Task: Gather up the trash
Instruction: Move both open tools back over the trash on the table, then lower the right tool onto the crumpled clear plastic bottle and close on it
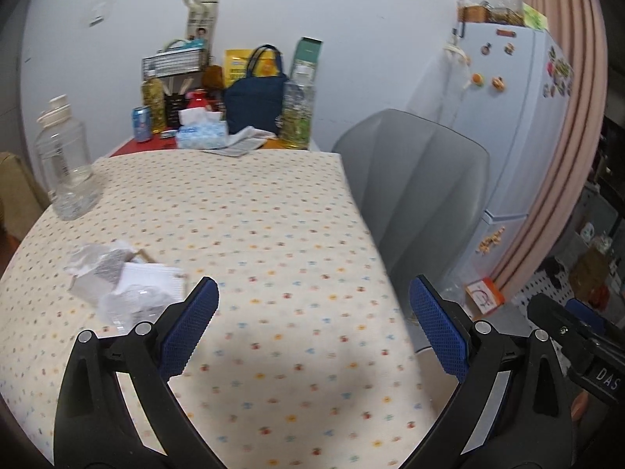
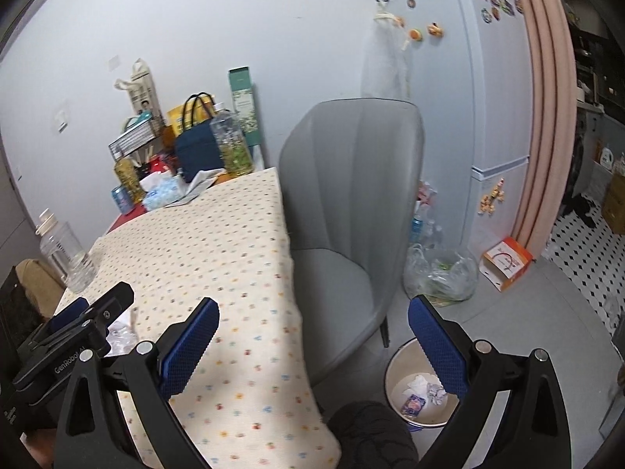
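A pile of trash (image 1: 121, 281), crumpled white paper, clear plastic and a white card, lies on the dotted tablecloth (image 1: 254, 234) at the near left. My left gripper (image 1: 312, 312) is open and empty above the cloth, just right of the pile. My right gripper (image 2: 312, 332) is open and empty over the table's right edge. A round waste bin (image 2: 420, 385) with crumpled paper and a wrapper inside stands on the floor below it, partly hidden by the right finger. A bit of the pile (image 2: 123, 336) shows behind the left gripper's body (image 2: 74, 336).
A clear plastic jar (image 1: 66, 160) stands at the table's left edge. Bottles, a can, a tissue pack (image 1: 201, 131) and a navy bag (image 1: 256, 97) crowd the far end. A grey chair (image 2: 351, 211) sits right of the table. A plastic bag (image 2: 441, 273), an orange box (image 2: 506, 262) and a fridge (image 2: 468, 97) stand beyond.
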Motion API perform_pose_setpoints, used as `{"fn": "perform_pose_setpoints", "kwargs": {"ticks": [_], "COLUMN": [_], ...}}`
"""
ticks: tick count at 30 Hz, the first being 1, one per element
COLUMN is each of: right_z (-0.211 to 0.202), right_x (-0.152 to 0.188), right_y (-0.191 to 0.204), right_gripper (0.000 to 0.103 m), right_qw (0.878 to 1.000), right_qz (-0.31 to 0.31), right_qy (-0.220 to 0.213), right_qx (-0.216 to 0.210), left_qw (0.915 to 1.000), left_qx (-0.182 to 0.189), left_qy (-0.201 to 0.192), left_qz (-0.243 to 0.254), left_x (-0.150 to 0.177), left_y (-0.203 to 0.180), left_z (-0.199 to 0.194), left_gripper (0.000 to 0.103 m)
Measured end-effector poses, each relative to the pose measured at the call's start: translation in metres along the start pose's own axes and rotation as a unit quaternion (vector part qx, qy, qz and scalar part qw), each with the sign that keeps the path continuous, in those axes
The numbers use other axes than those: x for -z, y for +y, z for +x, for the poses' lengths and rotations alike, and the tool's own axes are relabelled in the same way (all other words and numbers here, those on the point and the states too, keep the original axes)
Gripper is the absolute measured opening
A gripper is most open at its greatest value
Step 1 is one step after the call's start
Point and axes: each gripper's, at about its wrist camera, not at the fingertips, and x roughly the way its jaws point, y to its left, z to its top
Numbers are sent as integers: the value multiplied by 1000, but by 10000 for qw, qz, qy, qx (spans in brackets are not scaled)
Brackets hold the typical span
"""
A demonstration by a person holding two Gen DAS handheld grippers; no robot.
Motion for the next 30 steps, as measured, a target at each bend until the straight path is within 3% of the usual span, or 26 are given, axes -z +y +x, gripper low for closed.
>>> {"fn": "perform_pose_setpoints", "kwargs": {"ticks": [12, 24, 30], "right_z": [8, 23, 30], "right_x": [9, 30, 41], "right_y": [66, 141, 171], "right_gripper": [95, 95, 95], "right_qw": [9976, 9893, 9846], "right_qz": [-497, -1062, -1290], "right_qy": [131, 407, 518], "right_qx": [-464, -915, -1062], "left_qw": [9975, 9887, 9847], "left_qx": [-443, -1044, -1142], "left_qy": [1, -18, -20], "left_qz": [-551, -1080, -1314], "left_x": [9, 24, 33], "left_y": [76, 155, 184], "left_z": [-17, -33, -37], "left_gripper": [97, 97, 97]}}
